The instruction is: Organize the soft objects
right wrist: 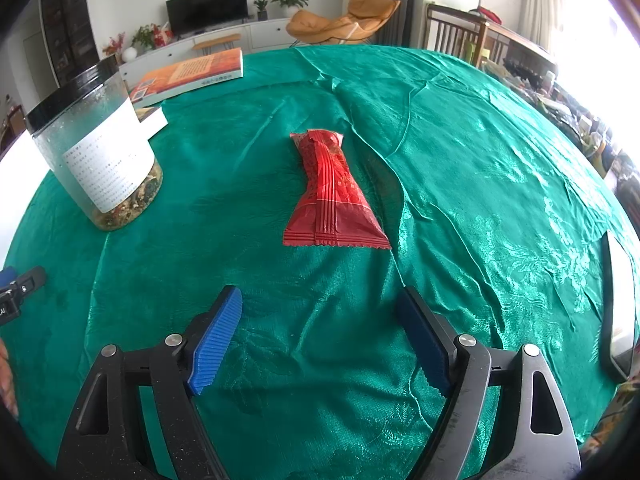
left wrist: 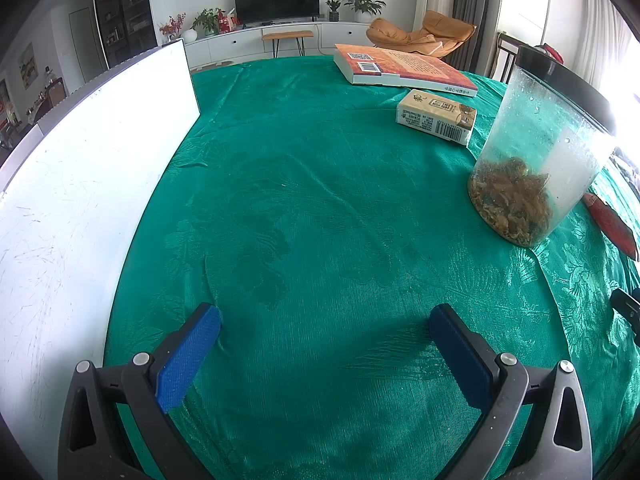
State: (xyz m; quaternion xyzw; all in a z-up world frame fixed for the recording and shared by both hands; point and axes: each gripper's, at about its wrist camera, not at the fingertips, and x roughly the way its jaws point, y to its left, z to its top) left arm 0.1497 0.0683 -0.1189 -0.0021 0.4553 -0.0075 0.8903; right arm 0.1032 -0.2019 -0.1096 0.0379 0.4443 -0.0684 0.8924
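A red soft snack packet [right wrist: 334,196] lies on the green tablecloth [right wrist: 460,184], straight ahead of my right gripper [right wrist: 320,320], which is open and empty a short way in front of it. Its tip shows at the right edge of the left wrist view [left wrist: 610,224]. A tissue pack [left wrist: 436,116] lies near the book. My left gripper [left wrist: 324,336] is open and empty over bare cloth [left wrist: 304,208].
A clear jar with a black lid and dried contents [left wrist: 532,160] stands at the right, also seen in the right wrist view [right wrist: 96,144]. A book [left wrist: 404,68] lies at the back. A white board [left wrist: 76,184] covers the left. A dark-framed tray [right wrist: 620,308] sits at the right edge.
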